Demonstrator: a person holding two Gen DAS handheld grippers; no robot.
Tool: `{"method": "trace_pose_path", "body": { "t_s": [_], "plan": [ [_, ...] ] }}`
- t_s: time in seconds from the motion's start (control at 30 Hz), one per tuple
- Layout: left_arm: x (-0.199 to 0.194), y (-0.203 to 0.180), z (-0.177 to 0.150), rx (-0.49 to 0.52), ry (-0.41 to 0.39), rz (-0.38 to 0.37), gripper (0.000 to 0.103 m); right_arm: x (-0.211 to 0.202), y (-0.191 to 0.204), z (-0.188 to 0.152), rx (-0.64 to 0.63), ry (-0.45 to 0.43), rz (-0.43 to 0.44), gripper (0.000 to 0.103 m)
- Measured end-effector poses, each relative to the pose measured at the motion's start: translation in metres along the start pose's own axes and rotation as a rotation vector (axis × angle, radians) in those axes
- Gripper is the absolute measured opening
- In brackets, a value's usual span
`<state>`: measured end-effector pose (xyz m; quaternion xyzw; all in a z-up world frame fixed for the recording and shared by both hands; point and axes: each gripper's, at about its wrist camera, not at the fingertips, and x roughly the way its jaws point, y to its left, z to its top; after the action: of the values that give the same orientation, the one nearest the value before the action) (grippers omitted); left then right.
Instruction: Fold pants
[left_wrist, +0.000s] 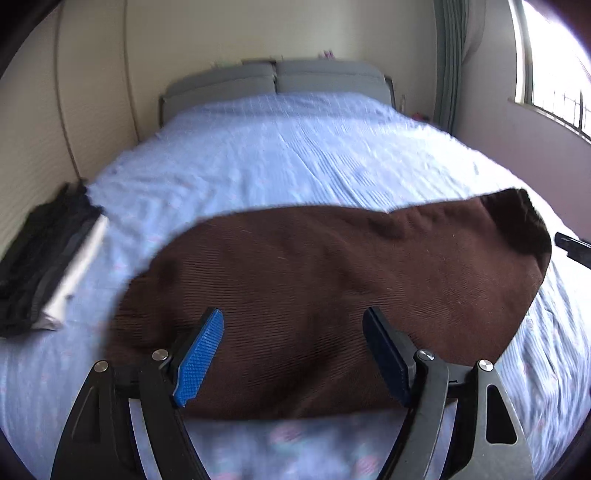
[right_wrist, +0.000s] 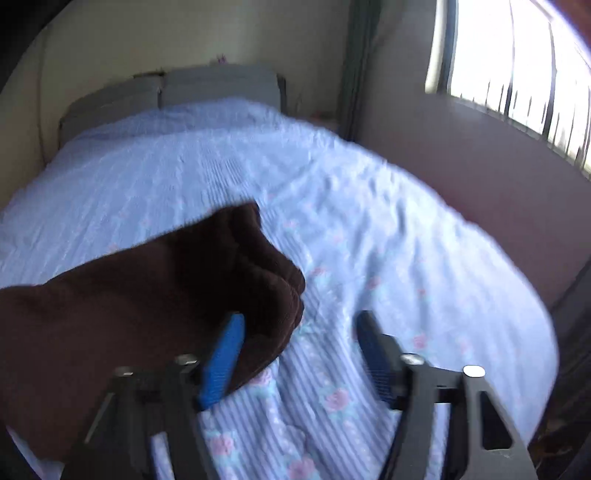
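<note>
Two grippers, left (left_wrist: 293, 354) and right (right_wrist: 297, 354), gape wide, holding nothing. Brown pants (left_wrist: 332, 295) lie ahead of the fingers on a blue bedspread (left_wrist: 295, 155); window beyond. Motion blur smears the dark clothes (left_wrist: 40, 258) far left.

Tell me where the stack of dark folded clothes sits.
In the left wrist view, the stack of dark folded clothes lies at the bed's left edge beside the wall, apart from the brown pants.
</note>
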<state>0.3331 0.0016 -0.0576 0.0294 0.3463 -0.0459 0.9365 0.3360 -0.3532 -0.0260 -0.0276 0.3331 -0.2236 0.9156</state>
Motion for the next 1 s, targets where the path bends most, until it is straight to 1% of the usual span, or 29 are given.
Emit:
{"method": "trace_pose_path", "body": {
  "t_s": [0.03, 0.07, 0.1, 0.13, 0.2, 0.27, 0.3, 0.37, 0.43, 0.5, 0.57, 0.63, 0.7, 0.77, 0.87, 1.0],
  "plan": [
    [-0.008, 0.008, -0.002, -0.003, -0.022, 0.007, 0.082, -0.016, 0.006, 0.0, -0.016, -0.036, 0.005, 0.083],
    [-0.018, 0.022, -0.005, -0.006, -0.052, 0.017, 0.085, -0.035, 0.015, -0.001, -0.04, -0.072, 0.03, 0.083],
    [-0.024, 0.032, -0.006, -0.005, -0.064, 0.026, 0.085, -0.048, 0.024, 0.0, -0.069, -0.087, 0.065, 0.083],
    [-0.027, 0.045, -0.007, -0.005, -0.068, 0.027, 0.085, -0.059, 0.037, 0.001, -0.099, -0.096, 0.11, 0.083],
    [-0.028, 0.074, -0.006, -0.017, -0.058, 0.002, 0.085, -0.08, 0.064, 0.002, -0.149, -0.109, 0.202, 0.083],
    [-0.024, 0.103, -0.004, -0.048, -0.049, -0.013, 0.085, -0.095, 0.104, 0.003, -0.196, -0.116, 0.275, 0.083],
    [-0.019, 0.119, -0.003, -0.072, -0.034, -0.035, 0.085, -0.098, 0.117, 0.002, -0.213, -0.116, 0.298, 0.083],
    [-0.004, 0.148, -0.002, -0.128, 0.014, -0.117, 0.084, -0.104, 0.153, -0.002, -0.251, -0.113, 0.347, 0.083],
    [0.009, 0.168, -0.005, -0.178, 0.046, -0.171, 0.083, -0.109, 0.181, -0.011, -0.275, -0.096, 0.398, 0.083],
    [0.023, 0.182, -0.007, -0.218, 0.075, -0.203, 0.083, -0.104, 0.209, -0.016, -0.295, -0.066, 0.439, 0.083],
    [0.034, 0.186, -0.008, -0.238, 0.088, -0.247, 0.081, -0.097, 0.227, -0.02, -0.313, -0.04, 0.454, 0.083],
    [0.046, 0.188, -0.005, -0.262, 0.092, -0.309, 0.081, -0.098, 0.239, -0.027, -0.323, -0.023, 0.462, 0.083],
    [0.063, 0.188, -0.002, -0.3, 0.115, -0.348, 0.081, -0.094, 0.246, -0.032, -0.318, -0.006, 0.467, 0.083],
    [0.079, 0.187, -0.003, -0.34, 0.155, -0.367, 0.081, -0.09, 0.249, -0.034, -0.31, 0.016, 0.459, 0.083],
    [0.094, 0.191, -0.015, -0.441, 0.189, -0.399, 0.081, -0.088, 0.253, -0.04, -0.313, 0.022, 0.438, 0.083],
    [0.099, 0.194, -0.021, -0.484, 0.212, -0.431, 0.082, -0.091, 0.257, -0.046, -0.331, 0.018, 0.422, 0.083]
  ]
}}
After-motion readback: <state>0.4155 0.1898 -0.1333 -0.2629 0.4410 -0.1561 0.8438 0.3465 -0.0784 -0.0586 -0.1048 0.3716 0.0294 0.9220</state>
